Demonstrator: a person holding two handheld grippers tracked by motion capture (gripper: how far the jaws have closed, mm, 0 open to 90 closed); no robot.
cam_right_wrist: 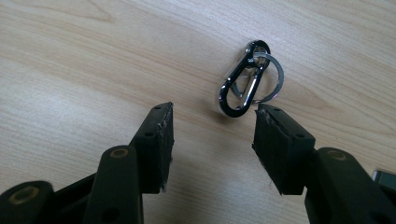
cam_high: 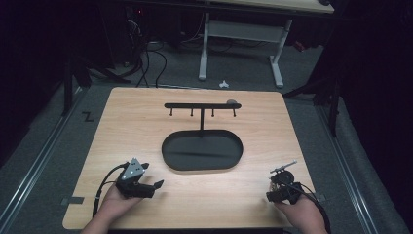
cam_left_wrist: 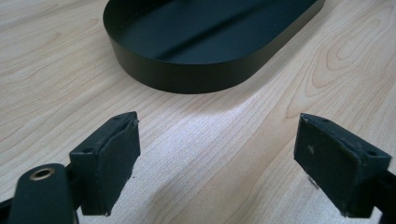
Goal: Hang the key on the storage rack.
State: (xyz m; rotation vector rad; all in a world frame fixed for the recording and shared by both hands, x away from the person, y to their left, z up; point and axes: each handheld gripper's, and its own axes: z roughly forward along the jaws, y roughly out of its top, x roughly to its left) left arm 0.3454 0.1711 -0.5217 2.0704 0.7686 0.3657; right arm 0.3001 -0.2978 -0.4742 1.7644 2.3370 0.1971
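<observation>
**Clip lying on the table just ahead of the right gripper's parted jaws**

The left gripper (cam_high: 146, 184) is resting low over the wooden table (cam_high: 131, 122), near its front edge on the left, with the person's left hand (cam_high: 114, 204) wrapped around its body. In the left gripper view its two black jaws are standing wide apart with bare wood between them and nothing in their grip. Just beyond them in that view the rounded end of the black oval tray (cam_left_wrist: 187, 77) is showing its low wall.

In the high view the tray (cam_high: 202, 165) is sitting in the middle of the table. A thin post is rising from its far side and carrying a black bar (cam_high: 202, 105) with four small hooks hanging under it. At the bar's right end something small and grey is sitting, too blurred to identify.

The right gripper (cam_high: 282, 187) is being held by the right hand (cam_high: 299, 214) near the front right corner of the table, well apart from the tray. In the right gripper view its jaws are standing open, with only wood between the pads. The metal clip (cam_right_wrist: 243, 84), dark and shiny and threaded with a silver ring (cam_right_wrist: 271, 77), is lying flat on the table just past the jaw tips, nearer the right-hand pad and seemingly clear of it.
</observation>
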